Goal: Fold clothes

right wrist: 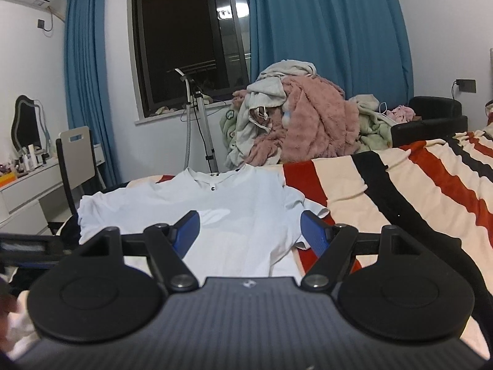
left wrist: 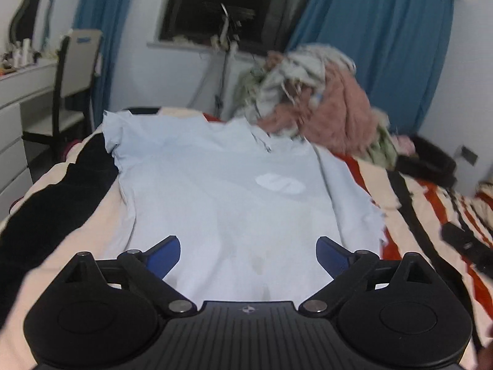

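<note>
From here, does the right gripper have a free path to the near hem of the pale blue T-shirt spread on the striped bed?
Probably yes. The right gripper is open, holding nothing, and the pale blue T-shirt lies flat directly ahead with nothing on its near part.

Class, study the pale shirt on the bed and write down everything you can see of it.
The shirt is pale blue-white, thin soft fabric, short-sleeved, with a small collar and a dark button at the neck. A white oval print marks the chest. It lies spread flat, front up, unfolded, neck pointing towards the window, on the striped blanket. The left gripper and right gripper are both open at its hem end, gripping nothing.
</note>
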`<action>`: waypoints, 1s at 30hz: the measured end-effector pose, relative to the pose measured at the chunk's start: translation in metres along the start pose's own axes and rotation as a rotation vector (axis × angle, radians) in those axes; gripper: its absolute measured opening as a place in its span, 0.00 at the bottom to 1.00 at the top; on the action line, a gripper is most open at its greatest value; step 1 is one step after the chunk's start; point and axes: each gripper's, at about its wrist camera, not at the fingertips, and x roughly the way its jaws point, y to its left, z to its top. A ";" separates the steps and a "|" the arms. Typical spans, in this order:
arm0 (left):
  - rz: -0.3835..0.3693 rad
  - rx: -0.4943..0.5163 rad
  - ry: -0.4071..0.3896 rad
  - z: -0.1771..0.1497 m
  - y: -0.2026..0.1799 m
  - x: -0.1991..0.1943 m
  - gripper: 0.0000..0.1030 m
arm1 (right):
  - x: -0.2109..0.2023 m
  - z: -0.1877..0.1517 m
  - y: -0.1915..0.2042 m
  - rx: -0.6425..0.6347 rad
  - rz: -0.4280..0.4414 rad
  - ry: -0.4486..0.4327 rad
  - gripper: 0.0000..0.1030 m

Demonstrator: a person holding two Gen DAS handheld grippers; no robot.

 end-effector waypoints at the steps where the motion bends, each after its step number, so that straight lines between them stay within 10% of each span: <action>1: 0.014 0.010 -0.005 -0.009 0.001 0.006 0.93 | 0.003 -0.002 0.000 -0.002 0.000 0.002 0.72; 30: 0.055 -0.048 0.111 -0.043 0.052 0.051 0.97 | 0.038 -0.013 -0.005 0.059 -0.016 0.096 0.72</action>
